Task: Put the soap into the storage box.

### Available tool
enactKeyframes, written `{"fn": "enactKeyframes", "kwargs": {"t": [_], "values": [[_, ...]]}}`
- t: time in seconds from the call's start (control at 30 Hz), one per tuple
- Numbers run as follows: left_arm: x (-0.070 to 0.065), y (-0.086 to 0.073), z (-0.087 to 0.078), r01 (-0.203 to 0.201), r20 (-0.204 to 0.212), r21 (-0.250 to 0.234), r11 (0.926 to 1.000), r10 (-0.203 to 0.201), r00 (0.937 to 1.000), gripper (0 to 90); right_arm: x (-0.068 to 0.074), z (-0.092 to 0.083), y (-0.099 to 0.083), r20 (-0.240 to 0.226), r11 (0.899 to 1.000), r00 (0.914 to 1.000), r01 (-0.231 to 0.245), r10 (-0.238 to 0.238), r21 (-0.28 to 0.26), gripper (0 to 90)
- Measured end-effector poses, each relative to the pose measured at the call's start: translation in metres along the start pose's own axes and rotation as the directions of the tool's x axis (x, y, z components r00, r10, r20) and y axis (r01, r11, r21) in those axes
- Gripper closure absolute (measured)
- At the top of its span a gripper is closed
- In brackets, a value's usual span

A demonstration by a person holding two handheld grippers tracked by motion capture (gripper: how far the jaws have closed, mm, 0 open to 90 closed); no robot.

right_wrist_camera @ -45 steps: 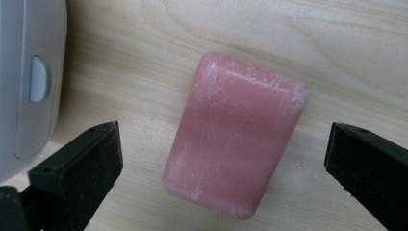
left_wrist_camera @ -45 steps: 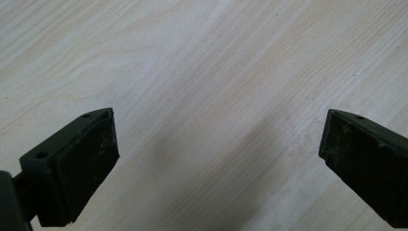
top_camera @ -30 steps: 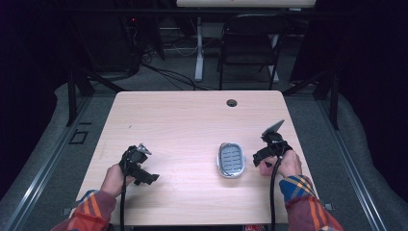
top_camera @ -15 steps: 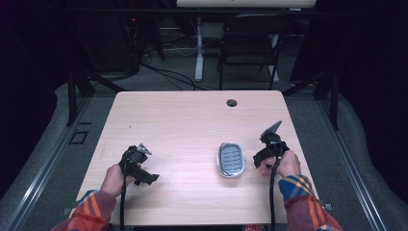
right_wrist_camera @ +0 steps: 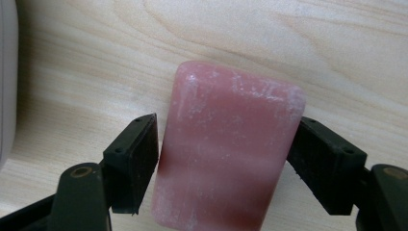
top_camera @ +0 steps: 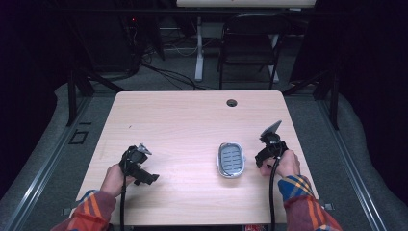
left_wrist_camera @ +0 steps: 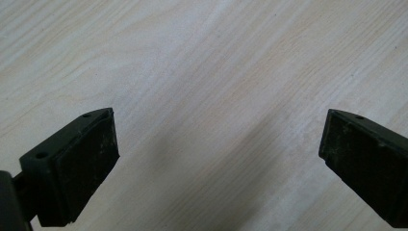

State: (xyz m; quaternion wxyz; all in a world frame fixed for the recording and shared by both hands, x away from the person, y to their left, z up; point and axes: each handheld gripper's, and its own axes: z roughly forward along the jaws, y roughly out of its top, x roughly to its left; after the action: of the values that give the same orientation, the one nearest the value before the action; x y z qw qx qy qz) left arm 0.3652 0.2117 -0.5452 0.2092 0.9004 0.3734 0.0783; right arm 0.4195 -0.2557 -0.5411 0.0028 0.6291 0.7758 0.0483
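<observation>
Where the high view takes in the whole wooden table point(top_camera: 192, 120), one container lies on it: a grey oval soap dish point(top_camera: 231, 160) with a slotted insert, its slots bare and nothing resting in it. This dish sits just beside the right gripper point(top_camera: 265, 150), on the side toward the left gripper point(top_camera: 144, 175), which is held well apart from it near the table's other side. Along the right gripper's own jaws, the right gripper view discloses what the high view cannot resolve: one pink bar of soap point(right_wrist_camera: 226, 149), streaked with white, stands between the two black pads point(right_wrist_camera: 139, 161) and is clamped by them on both of its long sides, above the wood; a pale rim at that view's left edge may be the dish, though this cannot be told for certain. Between the left gripper's fingers point(left_wrist_camera: 82, 163), spread wide, the left gripper view shows bare wood grain and a soft shadow, with nothing held. Counted: two grippers, two hands in plaid sleeves point(top_camera: 298, 190), one dish, one bar of soap, one round cable hole point(top_camera: 232, 103) at the table's far edge.
</observation>
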Motion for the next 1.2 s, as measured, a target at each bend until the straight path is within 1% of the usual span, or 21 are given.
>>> {"fn": "enactKeyframes", "kwargs": {"t": [0.03,0.1,0.17,0.2,0.23,0.33,0.37,0.43,0.53,0.57,0.6,0.77,0.8,0.87,1.03,1.07,1.2], "values": [[-0.0001,0.0001,0.0000,0.000,-0.002,0.002,1.0000,0.000,1.0000,0.1,-0.0002,0.0001,0.0001,-0.001,1.000,1.0000,-0.002,0.002,0.000,28.1],[-0.0002,0.0001,0.0002,-0.001,-0.003,0.003,1.0000,0.001,1.0000,0.1,-0.0016,-0.0008,0.0011,0.001,1.000,1.0000,0.006,-0.006,0.024,29.5],[-0.0002,0.0001,0.0002,0.000,-0.002,0.003,1.0000,0.000,1.0000,0.1,-0.0014,0.0003,0.0008,-0.013,1.000,0.9999,-0.007,0.007,0.014,31.1],[-0.0002,0.0002,0.0002,0.000,-0.002,0.004,1.0000,0.000,1.0000,0.1,-0.0009,0.0011,0.0003,-0.010,1.000,0.9999,-0.013,0.013,0.007,31.8],[-0.0002,0.0002,0.0003,-0.001,-0.002,0.004,1.0000,0.001,1.0000,0.1,-0.0011,0.0005,0.0007,-0.010,1.000,0.9999,-0.007,0.007,0.015,32.4],[-0.0003,0.0002,0.0002,-0.001,-0.002,0.005,1.0000,0.001,1.0000,0.1,-0.0004,0.0011,0.0006,0.002,1.000,1.0000,-0.008,0.008,0.016,33.6],[-0.0003,0.0002,0.0002,-0.001,-0.002,0.004,1.0000,0.001,1.0000,0.1,0.0003,0.0020,0.0007,-0.002,1.000,0.9999,-0.015,0.015,0.008,33.6],[-0.0003,0.0003,0.0002,-0.003,-0.002,0.005,1.0000,0.003,1.0000,0.1,0.0014,0.0022,0.0022,0.005,1.000,0.9999,-0.010,0.010,0.023,34.3],[-0.0004,0.0001,0.0000,0.000,-0.002,0.004,1.0000,0.000,1.0000,0.1,0.0039,0.0033,0.0029,0.025,1.000,0.9996,-0.014,0.013,0.022,35.4],[-0.0003,0.0000,0.0000,0.000,-0.002,0.004,1.0000,0.000,1.0000,0.1,0.0041,0.0032,0.0031,0.034,1.000,0.9994,-0.009,0.008,0.025,35.5],[-0.0003,-0.0001,0.0001,0.001,-0.002,0.004,1.0000,-0.001,1.0000,0.1,0.0043,0.0033,0.0032,0.035,1.000,0.9993,-0.009,0.008,0.025,35.6],[-0.0007,0.0000,-0.0002,-0.002,-0.004,0.006,1.0000,0.002,1.0000,0.1,0.0036,0.0033,0.0033,0.032,1.000,0.9994,-0.011,0.010,0.028,35.7],[-0.0005,0.0000,-0.0002,-0.002,-0.004,0.006,1.0000,0.002,1.0000,0.2,0.0035,0.0038,0.0031,0.022,1.000,0.9996,-0.018,0.018,0.019,35.7],[-0.0005,0.0000,-0.0002,-0.001,-0.003,0.006,1.0000,0.001,1.0000,0.1,0.0023,0.0034,0.0031,0.017,1.000,0.9997,-0.018,0.018,0.023,35.8],[-0.0006,0.0000,-0.0002,-0.002,-0.003,0.006,1.0000,0.002,1.0000,0.1,0.0016,0.0037,0.0028,0.016,1.000,0.9997,-0.018,0.018,0.018,36.2],[-0.0006,0.0000,-0.0002,-0.001,-0.003,0.007,1.0000,0.001,1.0000,0.1,0.0014,0.0032,0.0032,0.014,1.000,0.9999,-0.011,0.011,0.026,36.4],[-0.0006,0.0000,-0.0003,-0.002,-0.003,0.006,1.0000,0.002,1.0000,0.1,0.0012,0.0034,0.0031,0.018,1.000,0.9997,-0.016,0.016,0.014,36.8]]}}
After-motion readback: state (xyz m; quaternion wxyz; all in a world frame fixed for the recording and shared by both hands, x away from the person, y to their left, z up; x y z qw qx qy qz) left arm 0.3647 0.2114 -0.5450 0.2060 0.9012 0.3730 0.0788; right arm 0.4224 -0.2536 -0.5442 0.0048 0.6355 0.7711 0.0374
